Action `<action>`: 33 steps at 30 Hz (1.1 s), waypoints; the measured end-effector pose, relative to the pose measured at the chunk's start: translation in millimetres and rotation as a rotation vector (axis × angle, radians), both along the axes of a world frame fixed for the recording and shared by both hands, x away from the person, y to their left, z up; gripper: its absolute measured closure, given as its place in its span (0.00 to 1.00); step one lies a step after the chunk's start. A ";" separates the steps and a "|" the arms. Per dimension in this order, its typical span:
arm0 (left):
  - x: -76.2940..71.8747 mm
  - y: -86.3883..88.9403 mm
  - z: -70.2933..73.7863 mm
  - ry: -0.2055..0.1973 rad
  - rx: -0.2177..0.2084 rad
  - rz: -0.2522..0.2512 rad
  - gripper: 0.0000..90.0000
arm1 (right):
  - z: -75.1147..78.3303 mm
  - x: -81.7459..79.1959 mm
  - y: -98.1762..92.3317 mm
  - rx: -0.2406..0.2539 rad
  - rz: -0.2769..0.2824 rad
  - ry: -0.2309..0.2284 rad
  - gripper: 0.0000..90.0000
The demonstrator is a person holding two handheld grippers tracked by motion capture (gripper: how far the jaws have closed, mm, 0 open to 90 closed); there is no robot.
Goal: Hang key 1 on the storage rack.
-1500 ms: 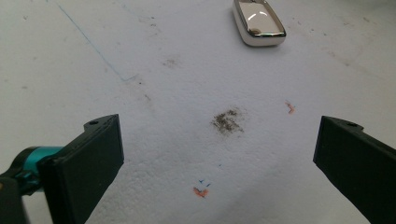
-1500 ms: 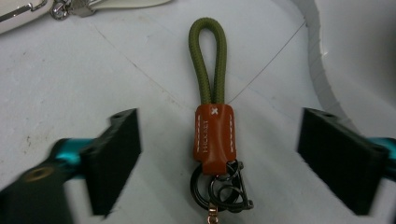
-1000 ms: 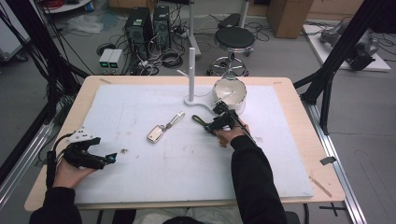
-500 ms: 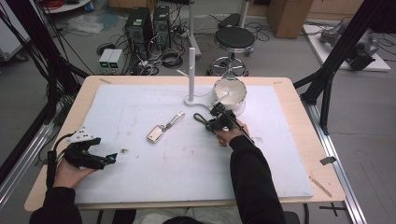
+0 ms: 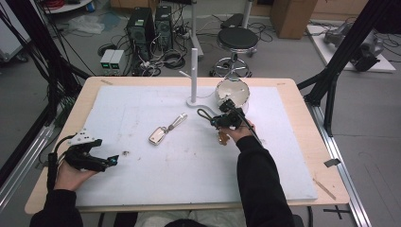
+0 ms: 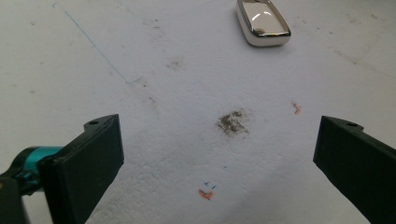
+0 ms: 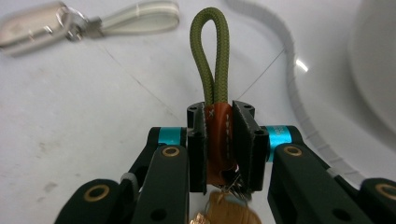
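The right gripper (image 7: 219,140) has its jaws clamped on a keychain (image 7: 217,135), pressing both sides of its brown leather tab. They have just been closing, with the tab between them. The keychain's long axis runs straight out along the jaws: its olive-green cord loop (image 7: 211,51) stands up beyond the jaw tips, while a small brassy piece hangs below the tab, towards the hand. In the high view this gripper (image 5: 226,119) sits right of centre on the white surface (image 5: 142,179), with the loop pointing towards the white hook stand (image 5: 193,71), which stands near, just beyond and left. A white bowl (image 5: 232,91) sits just behind the gripper. The right hand is plainly the nearer to the stand, so hanging the loop looks a short reach.

The left gripper (image 5: 97,161) rests at the near left edge, well apart, its jaws spread wide over bare surface. A silver key fob (image 5: 157,135) with a pale strap lies between the two grippers.
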State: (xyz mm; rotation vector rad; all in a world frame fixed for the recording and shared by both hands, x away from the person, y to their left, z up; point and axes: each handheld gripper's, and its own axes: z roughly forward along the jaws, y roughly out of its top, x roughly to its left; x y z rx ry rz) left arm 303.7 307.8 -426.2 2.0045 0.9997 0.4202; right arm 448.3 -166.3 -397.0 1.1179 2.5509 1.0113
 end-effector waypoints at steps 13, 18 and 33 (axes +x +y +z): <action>0.4 1.7 0.8 -0.004 -0.023 0.003 0.02 | 43.2 -7.6 0.4 0.095 -0.010 -0.082 0.85; 0.7 2.0 0.6 -0.004 -0.027 0.002 0.02 | 57.5 -6.1 3.2 0.109 -0.014 -0.099 0.85; 2.4 1.5 -0.8 0.004 -0.018 -0.005 0.02 | 111.9 -0.8 15.6 0.138 -0.003 -0.192 0.85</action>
